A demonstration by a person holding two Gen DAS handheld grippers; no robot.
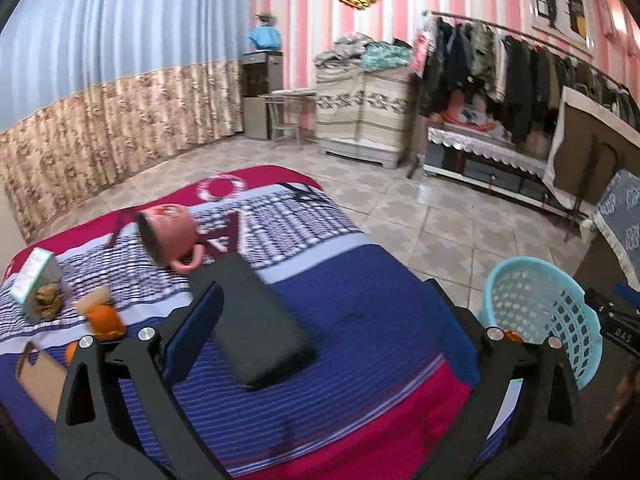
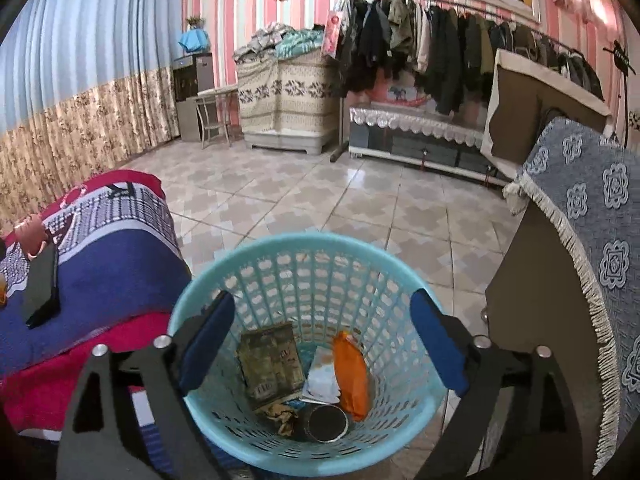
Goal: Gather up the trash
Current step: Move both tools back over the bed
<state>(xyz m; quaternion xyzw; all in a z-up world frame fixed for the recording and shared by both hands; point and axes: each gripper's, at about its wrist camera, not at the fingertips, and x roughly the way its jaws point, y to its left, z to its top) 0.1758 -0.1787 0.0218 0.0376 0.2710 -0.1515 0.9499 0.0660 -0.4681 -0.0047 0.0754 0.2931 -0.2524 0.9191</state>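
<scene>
My right gripper (image 2: 322,336) hangs open right above the turquoise basket (image 2: 304,242), with nothing between its fingers. In the basket lie an orange wrapper (image 2: 352,376), a brownish packet (image 2: 270,364), white paper (image 2: 322,380), a crumpled brown scrap (image 2: 280,414) and a round tin (image 2: 328,420). My left gripper (image 1: 324,320) is open over the bed (image 1: 360,280), and a flat black case (image 1: 256,324) lies below its left finger. At the bed's left sit an orange wrapper (image 1: 104,318), crumpled brown paper (image 1: 48,300), a pale green pack (image 1: 34,276) and a cardboard piece (image 1: 40,376). The basket (image 1: 548,312) stands at the bed's right.
A pink cup (image 1: 168,236) lies on its side on the bed beyond the black case. A cabinet draped in blue patterned cloth (image 2: 580,220) stands right of the basket. Tiled floor (image 2: 320,192) stretches to a clothes rack (image 2: 440,48) and a covered chest (image 2: 288,92).
</scene>
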